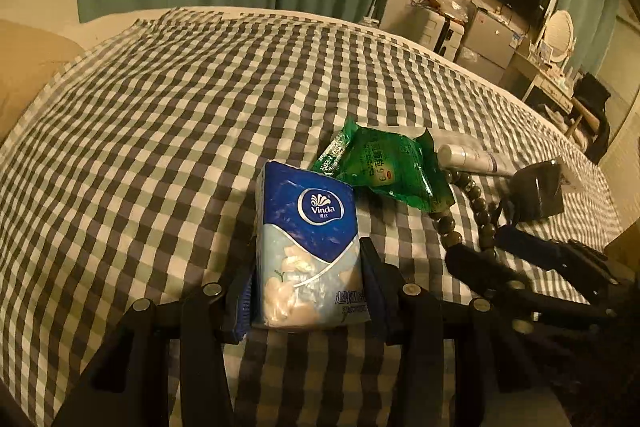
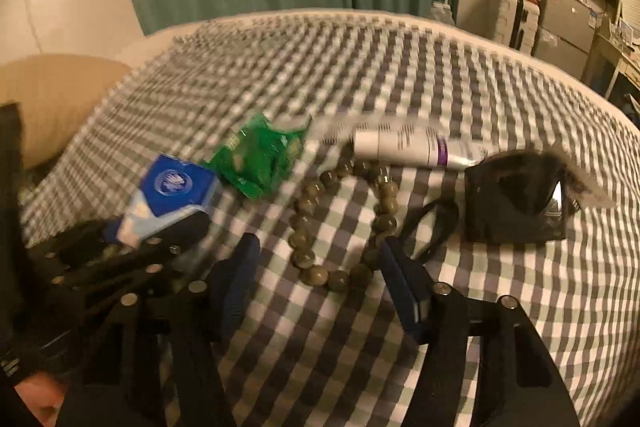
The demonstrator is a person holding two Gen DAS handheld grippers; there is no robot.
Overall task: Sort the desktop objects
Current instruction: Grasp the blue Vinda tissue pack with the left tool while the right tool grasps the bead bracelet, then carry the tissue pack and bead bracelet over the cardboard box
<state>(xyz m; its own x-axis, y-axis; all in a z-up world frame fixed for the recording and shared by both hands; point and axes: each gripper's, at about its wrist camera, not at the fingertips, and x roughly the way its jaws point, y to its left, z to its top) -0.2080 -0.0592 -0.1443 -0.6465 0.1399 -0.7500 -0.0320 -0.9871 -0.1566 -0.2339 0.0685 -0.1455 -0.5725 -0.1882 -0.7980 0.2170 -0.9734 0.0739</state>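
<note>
While left tongs clamp the tissue pack (sealed), right tongs gape over beads.

The left gripper clamps a blue tissue pack above the checked sheet. Behind the pack lie a green packet, beads and a white bottle. The right gripper is beside the beads.

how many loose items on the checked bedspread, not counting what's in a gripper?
4. Green snack packet beside the held Vinda tissue pack; white spray bottle farther back; bead bracelet ahead of the right gripper; black pouch at right. More may be hidden.
</note>
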